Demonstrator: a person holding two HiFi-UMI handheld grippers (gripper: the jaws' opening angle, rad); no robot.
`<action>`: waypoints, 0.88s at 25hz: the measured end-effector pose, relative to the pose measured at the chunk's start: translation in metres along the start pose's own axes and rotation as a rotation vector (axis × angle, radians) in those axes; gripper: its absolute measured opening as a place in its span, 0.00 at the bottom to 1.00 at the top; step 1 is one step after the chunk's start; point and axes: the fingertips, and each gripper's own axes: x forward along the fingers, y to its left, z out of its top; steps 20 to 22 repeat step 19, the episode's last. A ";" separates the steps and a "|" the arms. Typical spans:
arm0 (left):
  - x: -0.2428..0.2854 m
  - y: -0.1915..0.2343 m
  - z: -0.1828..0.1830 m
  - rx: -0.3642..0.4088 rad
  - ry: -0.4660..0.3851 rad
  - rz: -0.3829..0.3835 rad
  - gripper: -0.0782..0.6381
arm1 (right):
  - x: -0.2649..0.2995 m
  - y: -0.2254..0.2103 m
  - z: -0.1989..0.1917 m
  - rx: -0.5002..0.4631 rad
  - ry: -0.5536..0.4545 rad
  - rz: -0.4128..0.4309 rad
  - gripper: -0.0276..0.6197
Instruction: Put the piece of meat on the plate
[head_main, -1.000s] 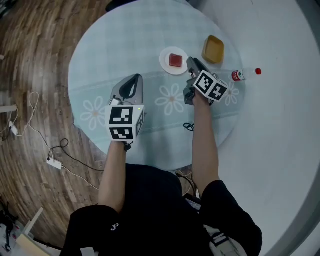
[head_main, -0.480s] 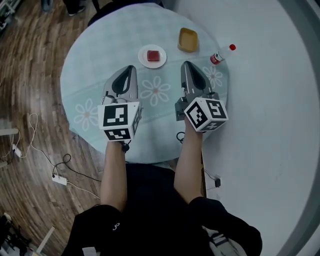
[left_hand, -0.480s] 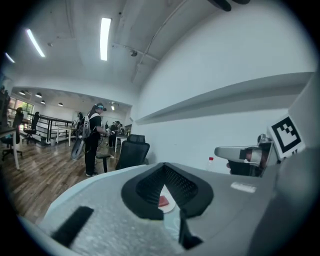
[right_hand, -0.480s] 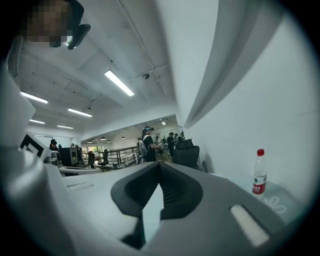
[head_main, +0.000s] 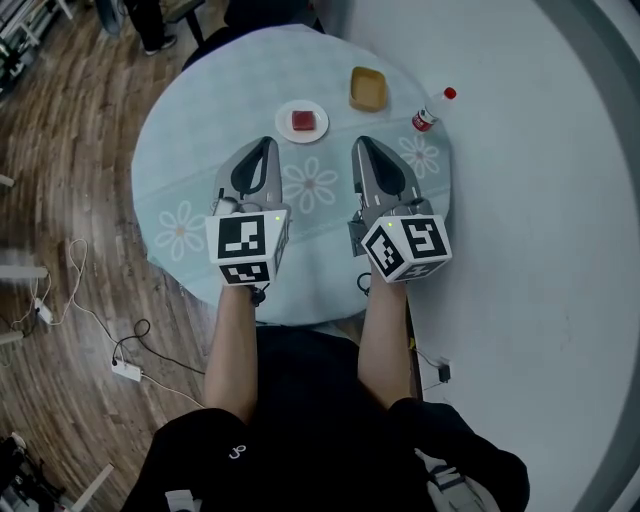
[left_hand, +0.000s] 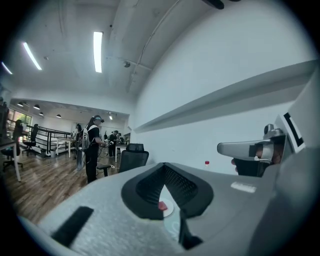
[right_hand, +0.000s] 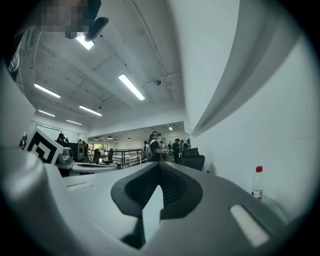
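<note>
Looking for writing first: the bottle (head_main: 428, 113) carries a red and white label, but its print is too small to read. The cube on each tool shows only black and white square markers.

The left tool (head_main: 267, 143) and the right tool (head_main: 360, 143) are both closed, tips together, and they grip nothing. They are side by side above the tabletop (head_main: 190, 120).

The piece of meat (head_main: 303, 121) lies on the plate (head_main: 286, 113), ahead of the tools and nearer to the line of the left one. The yellow dish (head_main: 368, 88) is ahead of the right tool, and the bottle is ahead of it and to its right.

Only the left gripper view catches the meat and plate, low behind its jaws, and also a standing person (left_hand: 92, 145) and an office chair (left_hand: 134, 157). The right gripper view catches the bottle at its right edge.

I count two tools, one plate, one piece of meat, one dish, one bottle and three printed flowers (head_main: 310, 186).
</note>
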 end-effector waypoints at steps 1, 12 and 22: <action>-0.001 -0.001 0.002 0.003 -0.004 0.002 0.10 | -0.001 0.000 0.004 -0.004 -0.007 0.003 0.06; 0.003 -0.003 0.006 0.022 0.000 0.010 0.10 | 0.006 -0.003 0.005 -0.016 -0.001 0.025 0.06; 0.014 -0.010 -0.001 0.016 0.009 -0.002 0.10 | 0.011 -0.013 0.000 -0.015 0.007 0.023 0.06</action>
